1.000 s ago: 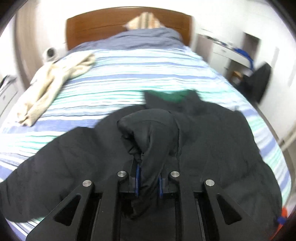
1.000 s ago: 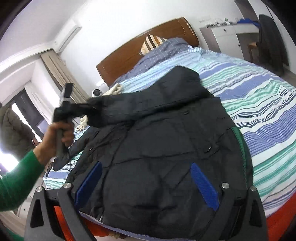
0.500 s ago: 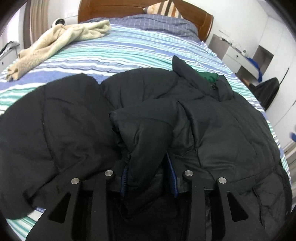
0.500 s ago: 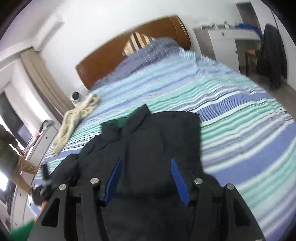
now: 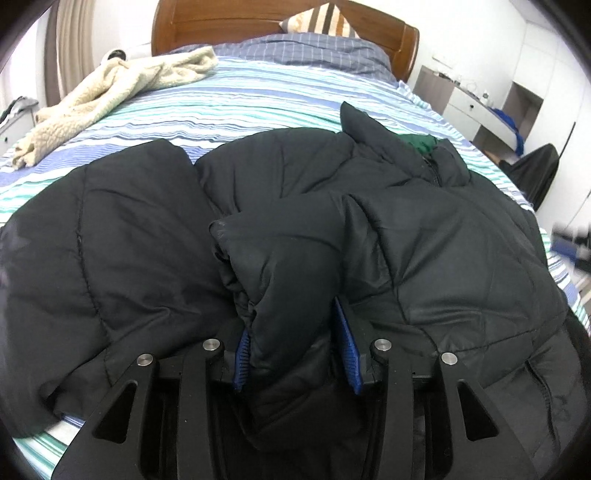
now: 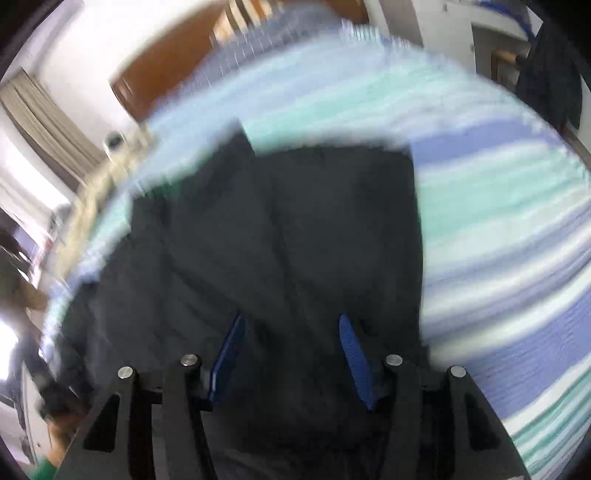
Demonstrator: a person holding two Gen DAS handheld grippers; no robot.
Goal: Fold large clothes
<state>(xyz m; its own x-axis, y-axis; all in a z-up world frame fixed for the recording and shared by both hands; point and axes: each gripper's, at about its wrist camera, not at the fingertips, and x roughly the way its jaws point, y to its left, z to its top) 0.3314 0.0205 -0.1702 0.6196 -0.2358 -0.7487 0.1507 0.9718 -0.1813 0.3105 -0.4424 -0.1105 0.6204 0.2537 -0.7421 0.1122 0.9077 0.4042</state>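
A black puffer jacket lies spread on the striped bed cover, its collar with green lining toward the headboard. One sleeve is folded over the jacket's front. It runs between the blue pads of my left gripper, whose jaws are opening and no longer squeeze it. The right wrist view is blurred by motion. There my right gripper stands half wide above the jacket near its right edge. Its blue pad faces show bare, with dark cloth lying under them.
A cream fleece garment lies at the far left of the bed near the wooden headboard. A white desk and a dark draped chair stand to the right of the bed. A person is blurred at the left edge.
My left gripper came down with the sleeve, laid it on the jacket's front, and its jaws parted. My right gripper swung from the hem to the jacket's right side, and its jaws narrowed.
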